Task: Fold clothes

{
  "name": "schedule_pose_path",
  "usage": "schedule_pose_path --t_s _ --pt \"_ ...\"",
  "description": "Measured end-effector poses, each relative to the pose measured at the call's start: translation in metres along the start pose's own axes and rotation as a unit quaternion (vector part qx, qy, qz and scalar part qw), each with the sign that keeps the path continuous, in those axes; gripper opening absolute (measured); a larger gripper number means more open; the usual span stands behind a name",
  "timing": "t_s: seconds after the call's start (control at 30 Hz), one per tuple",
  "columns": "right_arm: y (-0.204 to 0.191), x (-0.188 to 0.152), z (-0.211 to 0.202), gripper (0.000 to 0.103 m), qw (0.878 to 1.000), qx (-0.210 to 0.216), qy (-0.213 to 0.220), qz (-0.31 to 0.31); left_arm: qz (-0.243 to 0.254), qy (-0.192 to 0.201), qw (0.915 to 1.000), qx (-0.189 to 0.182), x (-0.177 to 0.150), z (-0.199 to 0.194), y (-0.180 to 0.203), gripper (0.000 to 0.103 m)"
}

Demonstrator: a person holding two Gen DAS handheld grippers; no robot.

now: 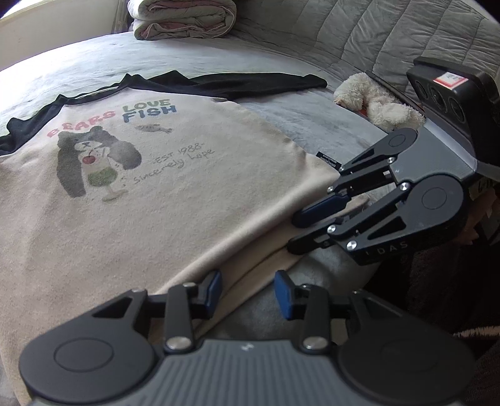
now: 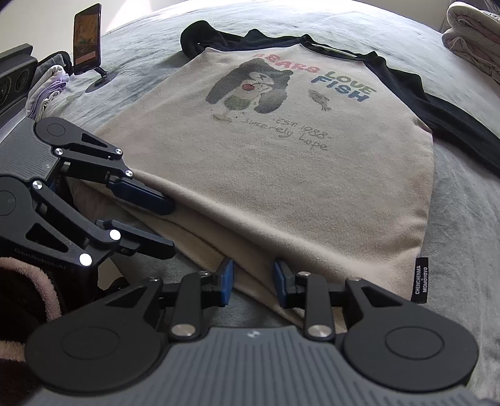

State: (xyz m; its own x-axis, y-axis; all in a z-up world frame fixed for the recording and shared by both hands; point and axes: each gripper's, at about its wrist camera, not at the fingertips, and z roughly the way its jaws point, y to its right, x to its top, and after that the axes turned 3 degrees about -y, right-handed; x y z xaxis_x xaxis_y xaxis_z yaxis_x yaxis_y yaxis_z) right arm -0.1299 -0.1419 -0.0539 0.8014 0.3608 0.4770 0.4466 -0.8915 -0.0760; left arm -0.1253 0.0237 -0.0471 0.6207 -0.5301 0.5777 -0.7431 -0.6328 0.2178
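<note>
The left tool (image 1: 247, 293) is hovering with fingers apart astride the hem of the beige T-shirt (image 1: 150, 193), which is lying flat on the bed (image 1: 281, 115); the right tool (image 2: 253, 281) is likewise gaping over that hem.

A grey bed (image 1: 281, 56) fills the room, daylight washing its far side pale. A quilted grey cover (image 1: 390, 34) rises along one edge, a folded blanket (image 1: 184, 18) sits at the head, and a phone on a stand (image 2: 87, 40) stands upright
</note>
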Motion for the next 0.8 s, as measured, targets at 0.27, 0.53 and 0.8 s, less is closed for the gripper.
schedule_pose_path --t_s 0.27,0.53,0.8 --pt "0.001 0.000 -0.019 0.004 1.000 0.015 0.013 -0.008 0.004 0.001 0.9999 0.011 0.002 -0.002 0.004 0.039" --pt "-0.003 -0.006 -0.039 0.004 0.999 0.024 0.019 -0.023 0.045 0.024 0.9979 0.041 -0.002 -0.014 0.020 0.010" --pt "-0.007 -0.012 -0.025 0.004 0.999 0.034 -0.027 -0.032 0.078 -0.049 0.9955 0.021 -0.023 -0.012 0.024 0.000"
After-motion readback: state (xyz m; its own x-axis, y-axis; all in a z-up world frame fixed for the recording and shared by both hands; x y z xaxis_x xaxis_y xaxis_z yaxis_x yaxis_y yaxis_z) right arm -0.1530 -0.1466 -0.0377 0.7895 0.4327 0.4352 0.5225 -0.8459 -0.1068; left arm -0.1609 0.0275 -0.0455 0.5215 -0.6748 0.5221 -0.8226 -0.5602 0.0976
